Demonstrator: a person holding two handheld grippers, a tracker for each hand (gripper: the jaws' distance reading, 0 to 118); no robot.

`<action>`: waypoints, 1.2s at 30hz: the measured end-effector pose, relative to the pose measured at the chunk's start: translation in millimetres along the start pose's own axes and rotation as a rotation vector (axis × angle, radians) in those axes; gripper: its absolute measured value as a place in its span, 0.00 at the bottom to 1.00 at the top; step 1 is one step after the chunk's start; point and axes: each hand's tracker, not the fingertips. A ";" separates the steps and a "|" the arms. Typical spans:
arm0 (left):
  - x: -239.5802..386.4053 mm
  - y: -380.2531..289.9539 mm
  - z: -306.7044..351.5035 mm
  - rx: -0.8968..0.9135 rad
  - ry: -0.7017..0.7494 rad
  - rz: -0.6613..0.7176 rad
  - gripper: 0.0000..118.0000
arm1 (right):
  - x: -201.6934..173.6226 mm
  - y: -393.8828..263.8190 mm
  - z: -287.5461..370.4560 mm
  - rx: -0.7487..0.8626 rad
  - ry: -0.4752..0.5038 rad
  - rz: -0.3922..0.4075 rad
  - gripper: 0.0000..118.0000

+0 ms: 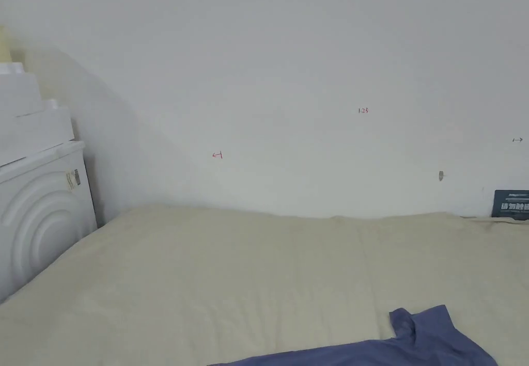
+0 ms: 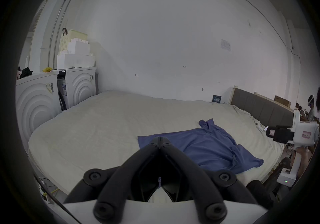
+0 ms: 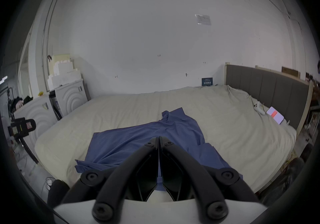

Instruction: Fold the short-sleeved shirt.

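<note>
the blue shirt (image 3: pixel 152 141) lies spread and rumpled on the cream bed (image 3: pixel 225 115), while the left gripper (image 2: pixel 160 138) and right gripper (image 3: pixel 158 137) hang above it, jaws closed, gripping nothing.

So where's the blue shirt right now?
The shirt lies spread on the bed, near its front edge; in the right gripper view it sits just beyond the shut right gripper, with the headboard off to the right.

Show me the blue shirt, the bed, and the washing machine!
blue shirt (image 3: pixel 147 137): right gripper view, middle of the cloth.
bed (image 1: pixel 206 279): head view, bare cream cover.
washing machine (image 2: pixel 83 85): left gripper view, ringed side panel.
</note>
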 end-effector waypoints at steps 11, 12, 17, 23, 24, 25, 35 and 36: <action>5.6 -2.4 -14.9 -0.045 0.005 -0.045 0.00 | 2.2 -4.4 -1.9 -0.020 0.018 0.018 0.01; 4.1 -3.4 -16.1 -0.046 0.009 -0.041 0.00 | 2.9 -4.7 -2.6 -0.026 0.029 0.017 0.01; -3.0 -4.0 -24.3 -0.062 0.018 -0.011 0.00 | 2.0 -6.5 -4.9 -0.027 0.041 0.016 0.01; -7.7 -5.1 -39.4 -0.048 0.020 -0.002 0.12 | 0.5 -6.7 -12.7 -0.036 0.060 0.030 0.01; -9.1 -4.6 -46.7 -0.050 0.019 -0.004 0.23 | 0.8 -7.4 -14.0 -0.041 0.063 0.025 0.01; -12.7 -1.7 -57.7 -0.064 0.003 -0.003 0.38 | 1.3 -8.2 -15.4 -0.049 0.068 0.022 0.01; -43.7 -11.1 -254.8 -0.318 0.012 -0.036 0.68 | 17.5 -15.9 -26.5 -0.118 0.056 -0.017 0.01; -46.7 -17.1 -276.6 -0.362 0.008 -0.041 0.68 | 19.7 -16.8 -28.3 -0.121 0.045 -0.020 0.01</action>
